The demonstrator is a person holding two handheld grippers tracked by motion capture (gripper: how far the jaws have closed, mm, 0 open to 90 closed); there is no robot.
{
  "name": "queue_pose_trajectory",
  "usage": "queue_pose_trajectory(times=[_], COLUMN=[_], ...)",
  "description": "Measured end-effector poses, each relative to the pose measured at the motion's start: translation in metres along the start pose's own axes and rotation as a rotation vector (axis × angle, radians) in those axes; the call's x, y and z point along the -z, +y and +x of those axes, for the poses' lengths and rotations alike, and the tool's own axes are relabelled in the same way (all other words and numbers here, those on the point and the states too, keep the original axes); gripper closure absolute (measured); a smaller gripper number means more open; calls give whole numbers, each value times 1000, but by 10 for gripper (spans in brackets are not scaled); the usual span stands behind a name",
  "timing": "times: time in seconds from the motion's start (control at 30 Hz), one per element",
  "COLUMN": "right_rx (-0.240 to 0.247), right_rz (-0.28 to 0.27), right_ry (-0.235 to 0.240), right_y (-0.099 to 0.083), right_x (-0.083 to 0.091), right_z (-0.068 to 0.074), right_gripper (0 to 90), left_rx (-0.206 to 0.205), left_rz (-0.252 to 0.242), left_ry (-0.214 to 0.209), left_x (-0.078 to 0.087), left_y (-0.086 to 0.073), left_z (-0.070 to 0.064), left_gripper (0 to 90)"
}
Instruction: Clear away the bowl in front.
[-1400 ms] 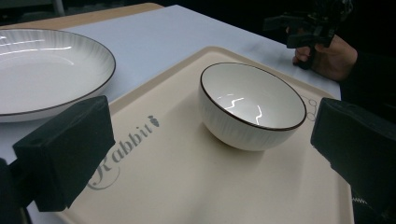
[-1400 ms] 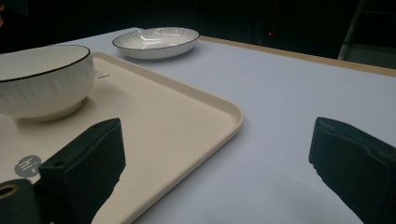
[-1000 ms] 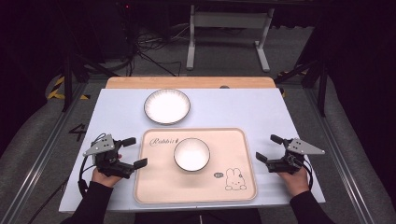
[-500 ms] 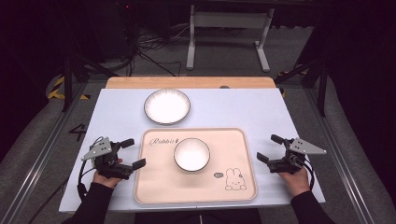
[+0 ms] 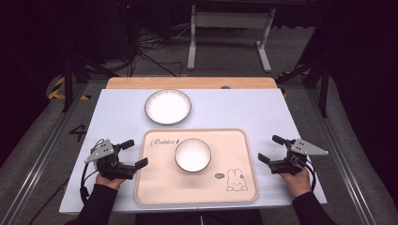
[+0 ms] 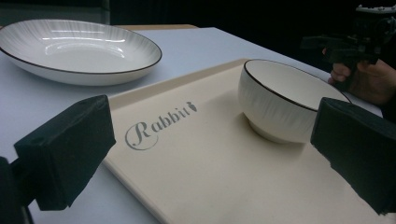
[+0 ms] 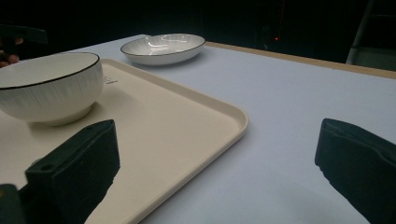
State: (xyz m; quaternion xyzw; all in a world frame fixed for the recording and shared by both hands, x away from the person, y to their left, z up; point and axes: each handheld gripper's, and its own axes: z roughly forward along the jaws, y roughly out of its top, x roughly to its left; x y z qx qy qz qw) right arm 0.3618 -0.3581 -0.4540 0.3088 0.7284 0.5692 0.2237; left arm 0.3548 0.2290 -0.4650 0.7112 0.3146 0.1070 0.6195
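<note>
One cream rectangular plastic tray carries one white ribbed ceramic bowl; one white shallow ribbed plate sits beyond it. Left gripper and right gripper flank the tray, both spread wide and empty. Small tray print is unreadable

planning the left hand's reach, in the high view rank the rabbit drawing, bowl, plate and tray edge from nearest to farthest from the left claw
From the left claw:
1. Tray: its left edge lies just beside the claw.
2. Bowl: on the tray's middle, to the claw's right.
3. Plate: on the table beyond the tray, farther up.
4. Rabbit drawing: near the tray's far right corner.
</note>
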Motion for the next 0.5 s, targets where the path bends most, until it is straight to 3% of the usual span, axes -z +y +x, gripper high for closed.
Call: queue_pose_trajectory(times=[0.33, 0.5], right_rx=[-1, -1], right_rz=[1, 2], right_ry=[0, 1], right_y=[0, 0], right_x=[0, 0], right_z=[0, 0], right_gripper=[6, 6], left_rx=[2, -21], left_rz=[9, 12], left_ry=[-3, 6], left_x=[-1, -1], left_y=[0, 0], left_z=[1, -1], left_gripper=[3, 4])
